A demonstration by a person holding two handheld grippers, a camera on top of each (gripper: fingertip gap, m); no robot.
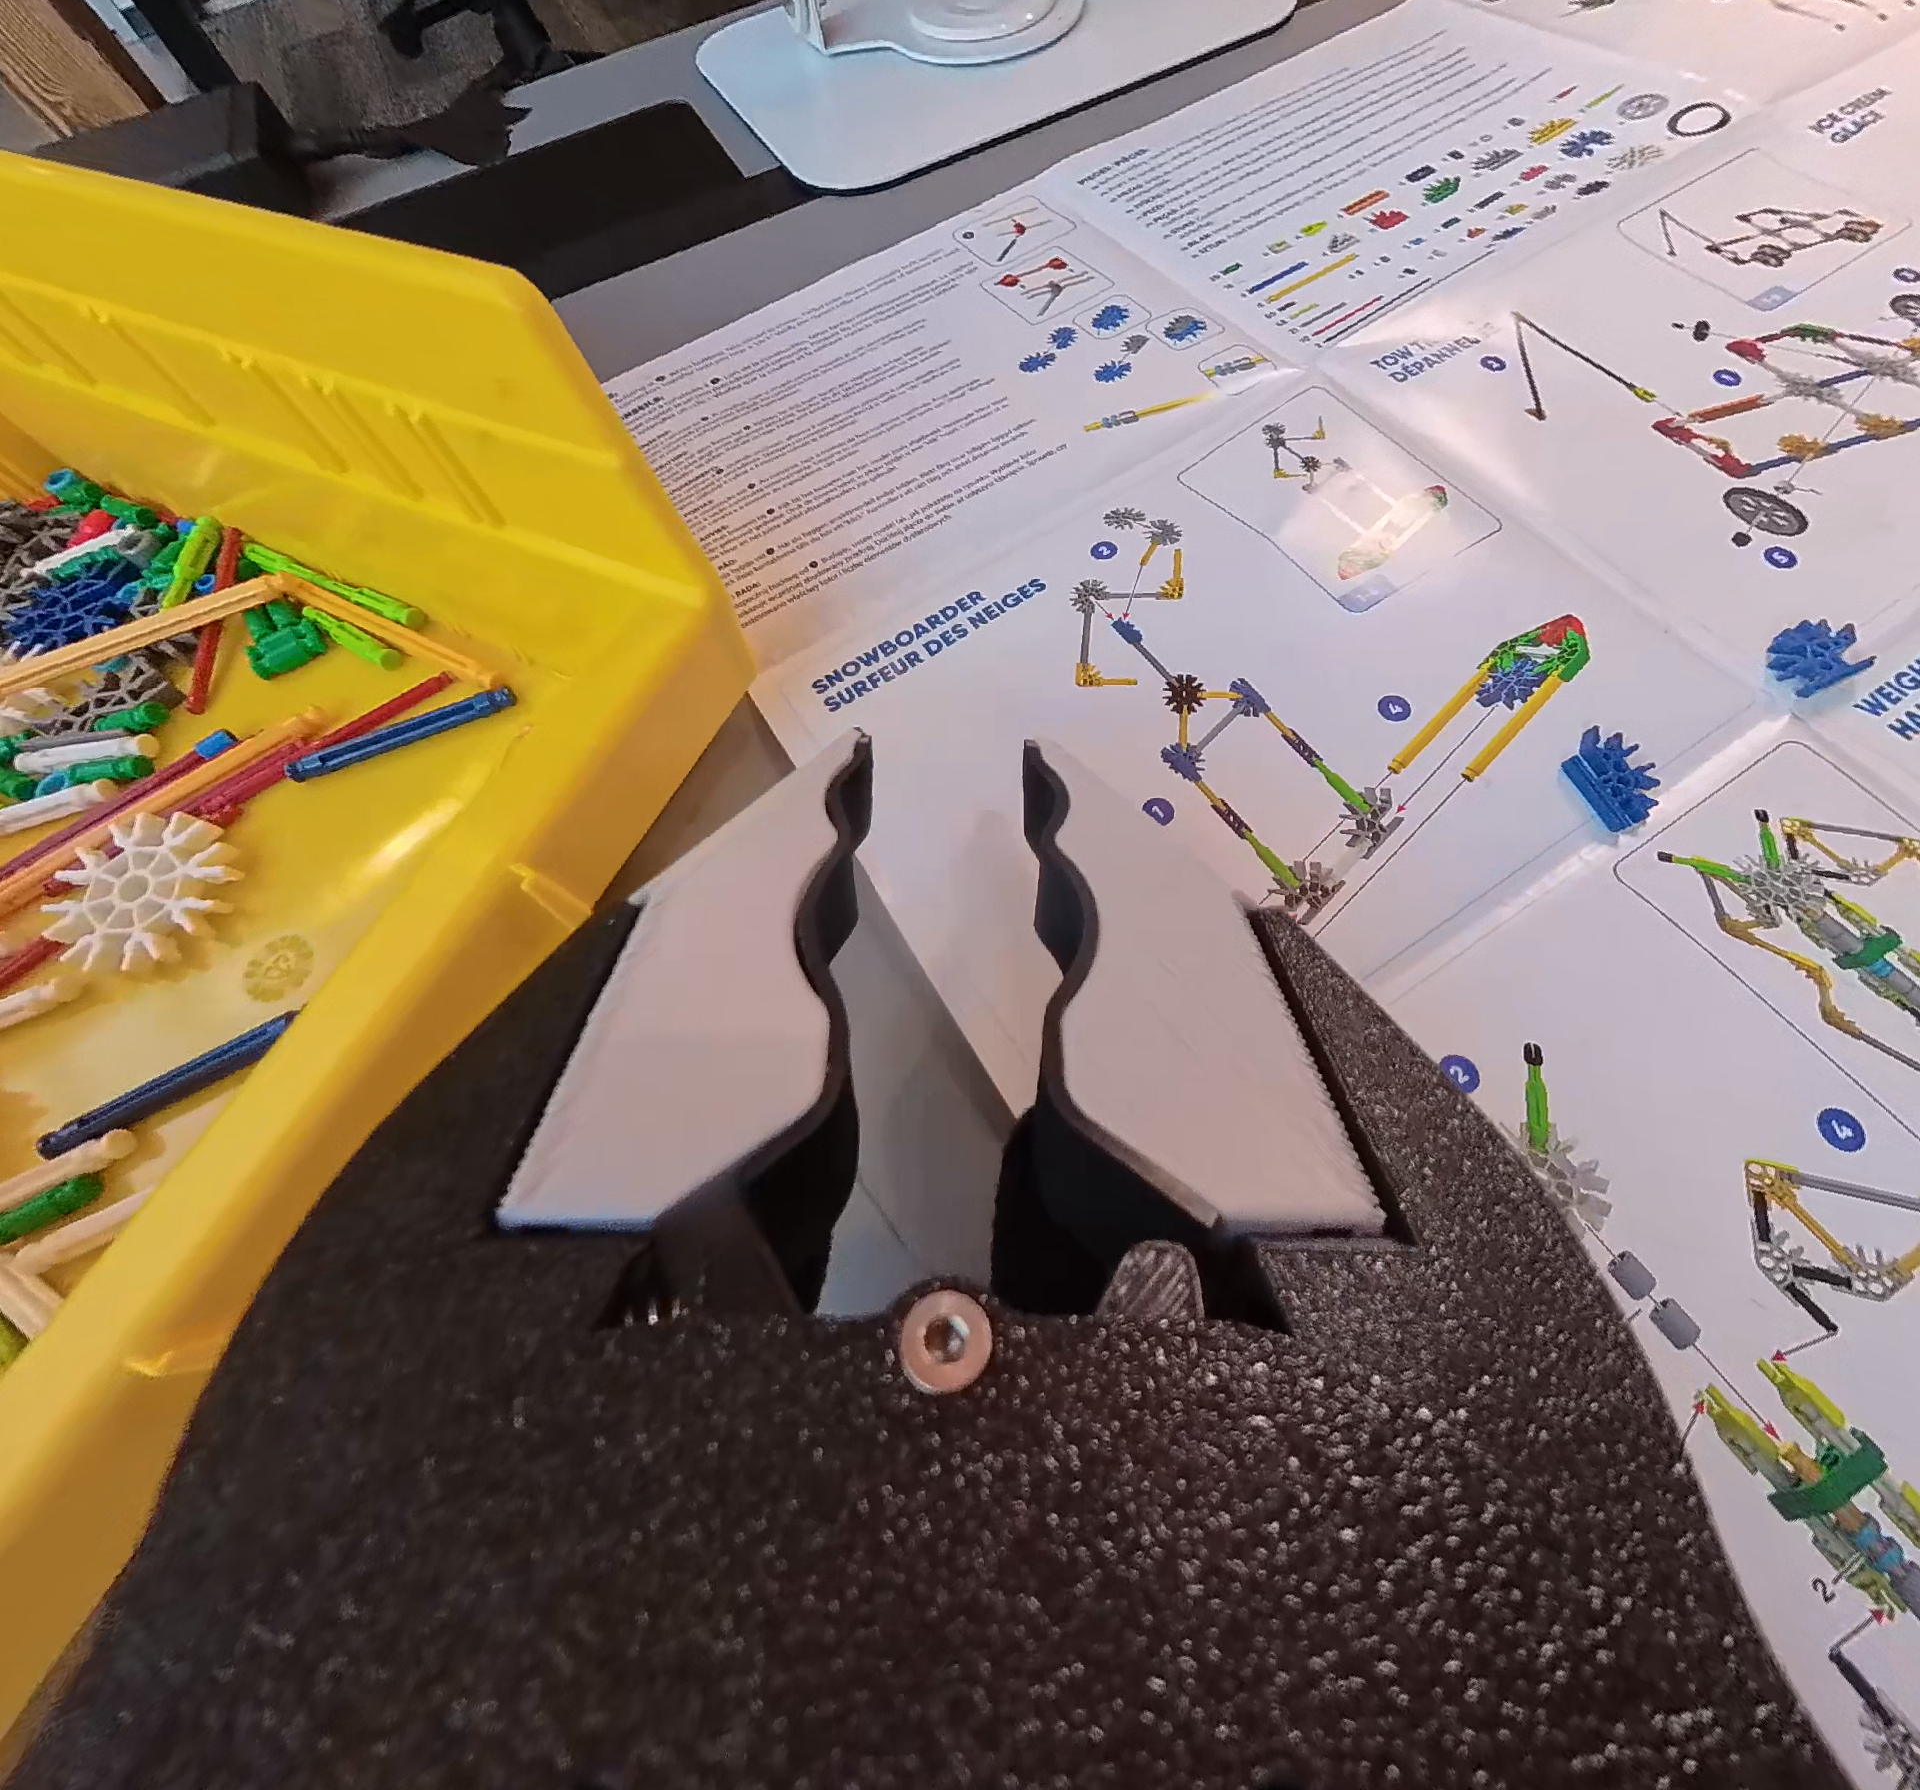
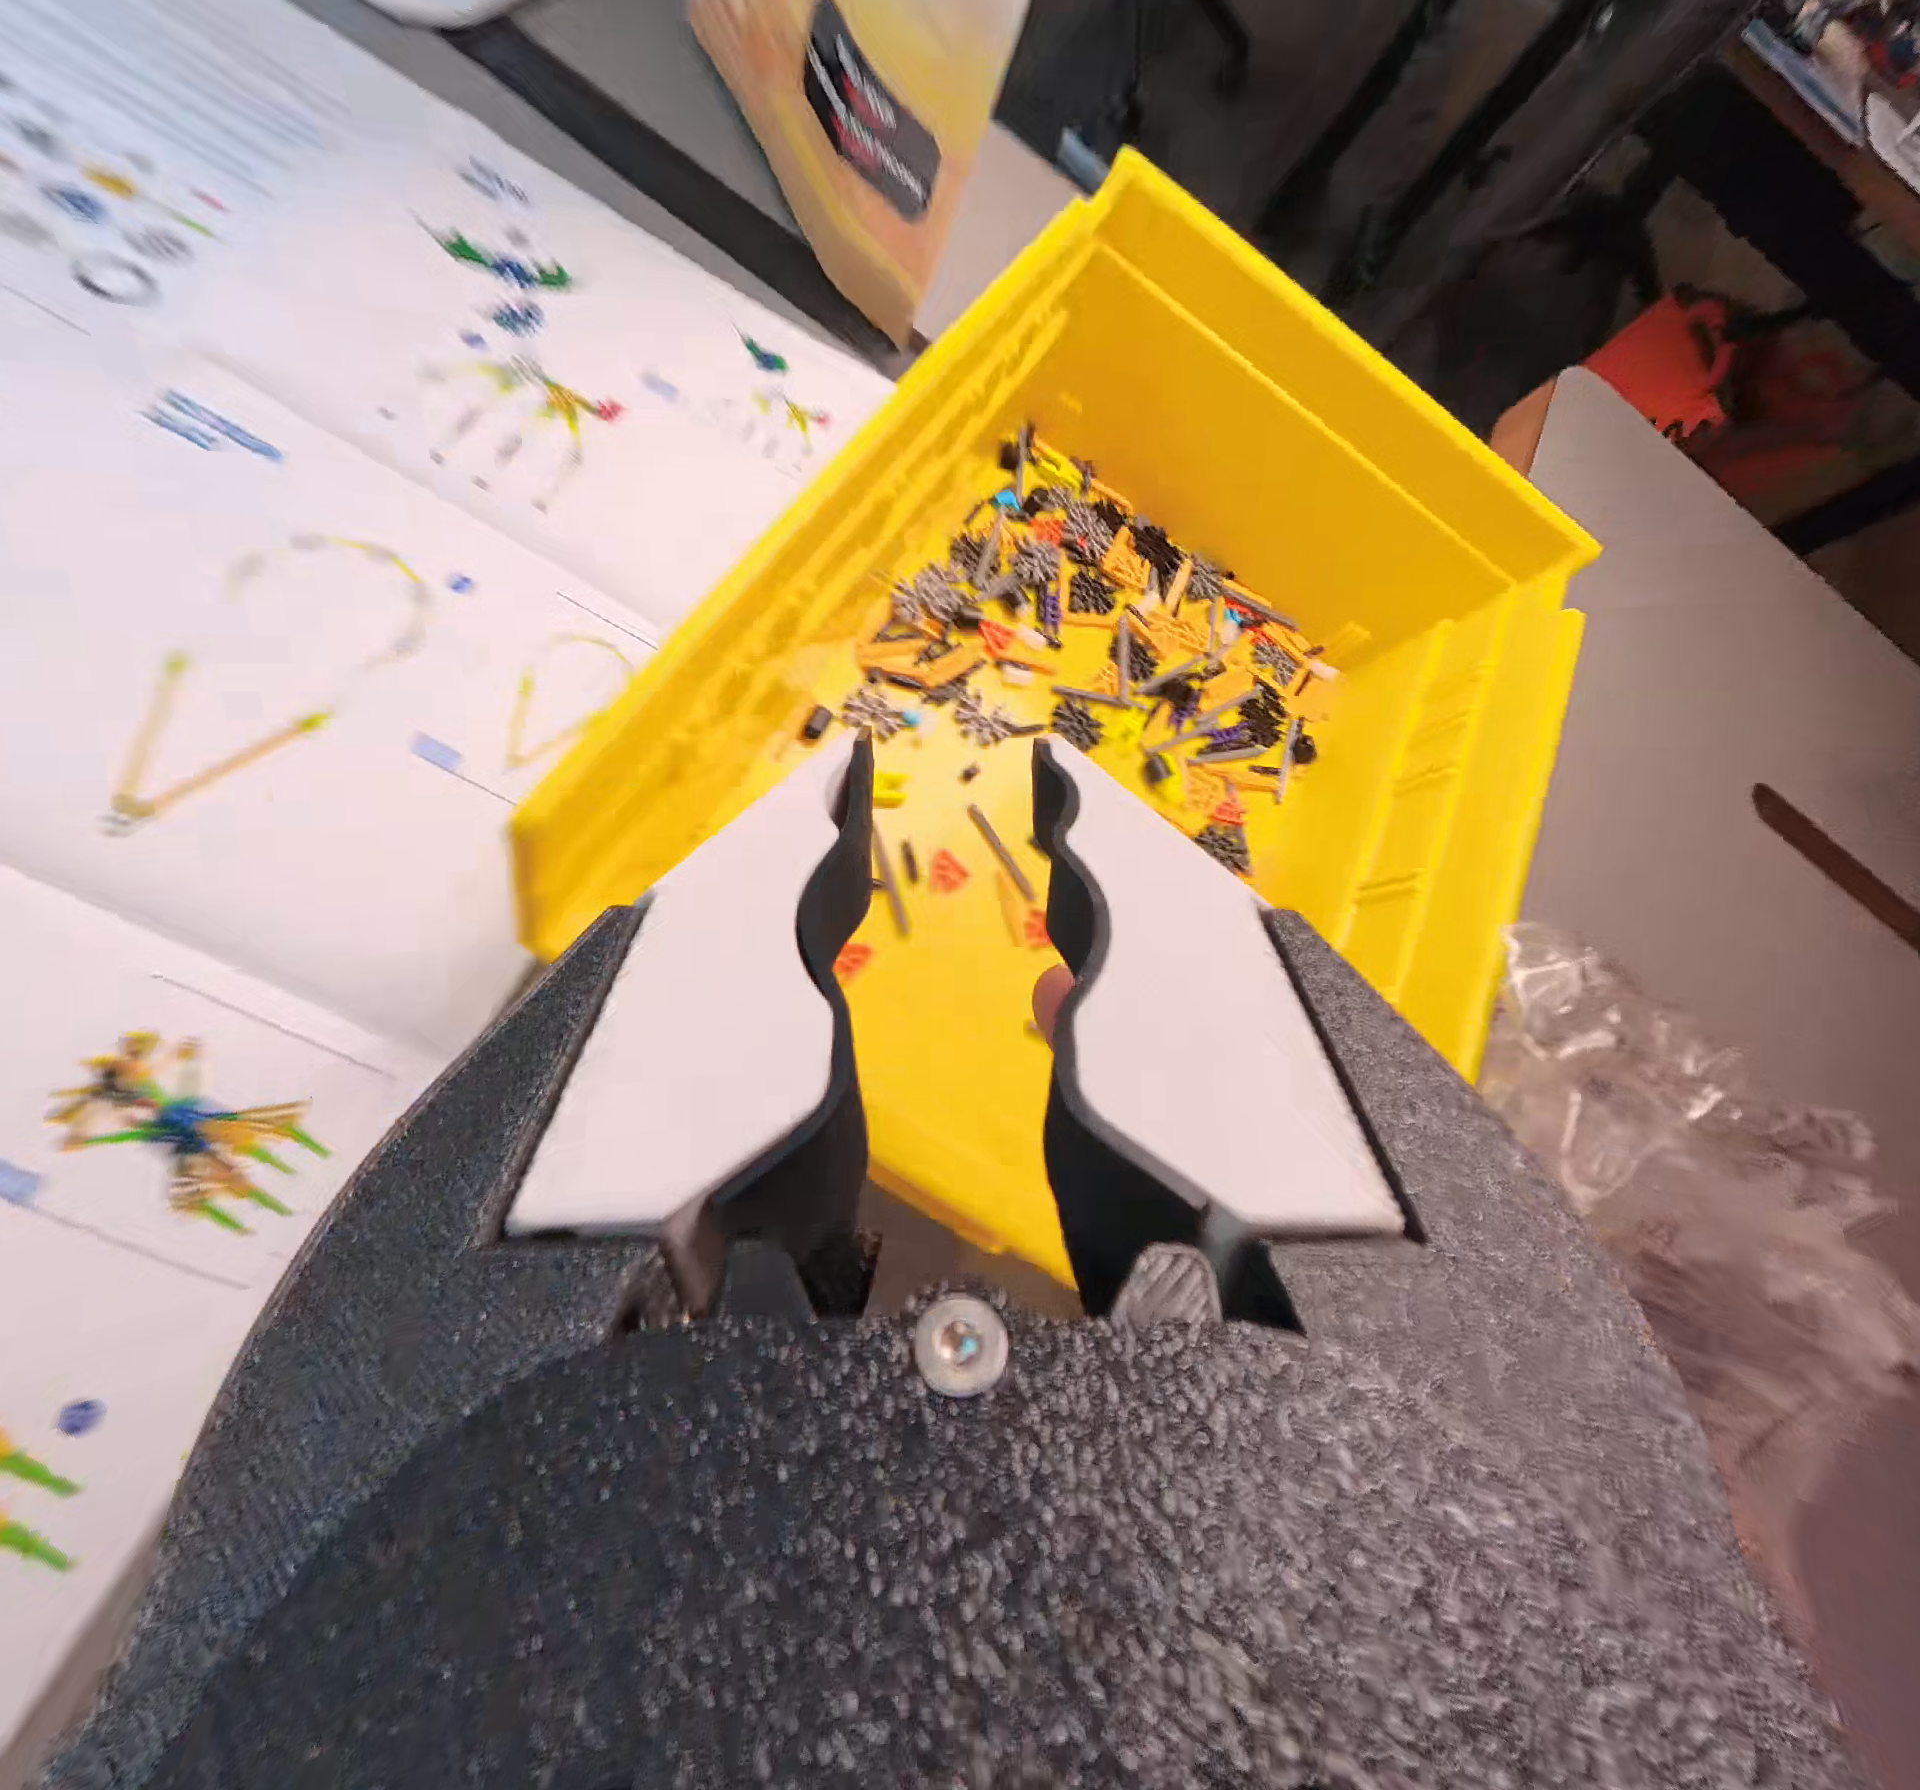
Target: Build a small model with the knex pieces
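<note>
— Two grippers, what did each hold?

— Nothing. I kept my left gripper [image 1: 943, 761] spread and empty, low over the instruction sheet [image 1: 1195, 452], just beside a yellow bin [image 1: 540, 452] of rods and connectors [image 1: 145, 691]. Two blue connectors [image 1: 1608, 782] lay apart on the paper.

— And the right one?

— My right gripper [image 2: 948, 751] was also spread, empty, above a second yellow bin [image 2: 1226, 410] of small pieces [image 2: 1091, 597], touching none.
</note>
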